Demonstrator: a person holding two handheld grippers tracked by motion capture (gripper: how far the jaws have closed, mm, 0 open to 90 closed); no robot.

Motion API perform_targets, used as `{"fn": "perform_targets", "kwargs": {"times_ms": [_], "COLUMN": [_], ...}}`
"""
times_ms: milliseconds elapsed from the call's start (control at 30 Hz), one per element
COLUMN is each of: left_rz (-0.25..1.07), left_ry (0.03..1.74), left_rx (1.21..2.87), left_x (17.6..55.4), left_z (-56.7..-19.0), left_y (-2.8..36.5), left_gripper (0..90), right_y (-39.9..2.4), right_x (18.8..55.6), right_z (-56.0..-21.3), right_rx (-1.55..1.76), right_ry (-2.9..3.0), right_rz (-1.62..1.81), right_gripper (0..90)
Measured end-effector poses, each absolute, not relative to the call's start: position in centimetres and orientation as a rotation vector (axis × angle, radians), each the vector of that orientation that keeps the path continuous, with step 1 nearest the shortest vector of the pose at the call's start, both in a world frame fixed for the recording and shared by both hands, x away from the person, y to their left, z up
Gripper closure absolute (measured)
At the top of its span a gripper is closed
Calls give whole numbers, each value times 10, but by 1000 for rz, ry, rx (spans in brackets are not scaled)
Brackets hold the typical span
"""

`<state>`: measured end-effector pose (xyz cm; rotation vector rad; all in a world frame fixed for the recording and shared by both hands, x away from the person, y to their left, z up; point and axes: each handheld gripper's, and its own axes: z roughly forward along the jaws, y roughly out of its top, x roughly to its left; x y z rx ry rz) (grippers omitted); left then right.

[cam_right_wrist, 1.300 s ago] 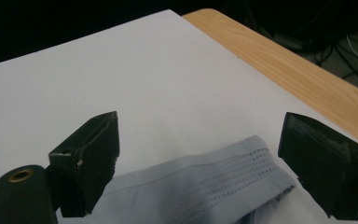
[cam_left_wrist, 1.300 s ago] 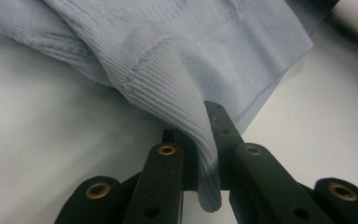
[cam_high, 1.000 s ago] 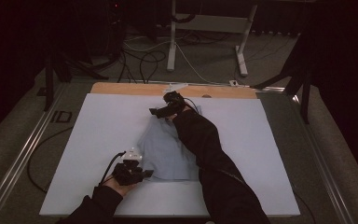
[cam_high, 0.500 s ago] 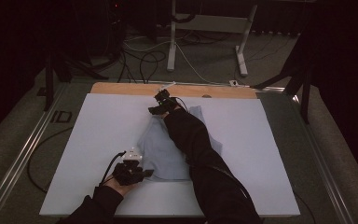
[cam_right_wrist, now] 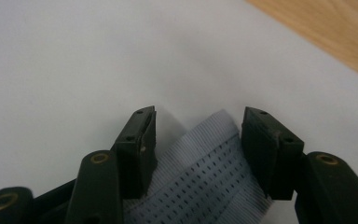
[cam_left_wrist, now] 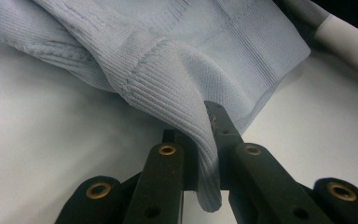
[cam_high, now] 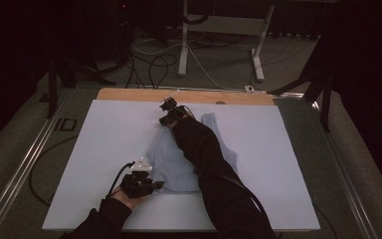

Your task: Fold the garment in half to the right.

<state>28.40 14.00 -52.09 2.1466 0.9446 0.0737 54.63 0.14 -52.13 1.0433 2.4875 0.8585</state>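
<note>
A ribbed hem fold of the pale blue knitted sleeveless garment [cam_left_wrist: 200, 70] is being pinched tightly between the closed jaws of the left gripper [cam_left_wrist: 204, 140], near the front edge of the white-covered desk [cam_high: 104, 144]. At the far end, a perforated shoulder strap of the garment [cam_right_wrist: 205, 163] is being straddled by the half-open right gripper [cam_right_wrist: 198, 135], whose jaws have just been closing; the pads are not yet pressing on the cloth. The garment is being kept flat across the middle of the desk, partly covered by the person's dark right sleeve [cam_high: 204, 154].
</note>
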Motion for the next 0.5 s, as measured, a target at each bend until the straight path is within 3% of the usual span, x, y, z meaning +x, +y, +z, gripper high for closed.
{"fn": "perform_targets", "kwargs": {"times_ms": [500], "left_rz": [67], "left_ry": [955], "left_rx": [2148], "left_x": [284], "left_z": [-523], "left_y": [140], "left_gripper": [861], "right_y": [7], "right_x": [543], "right_z": [-516], "right_rx": [945], "right_ry": [2513], "right_rz": [752], "right_gripper": [812]}}
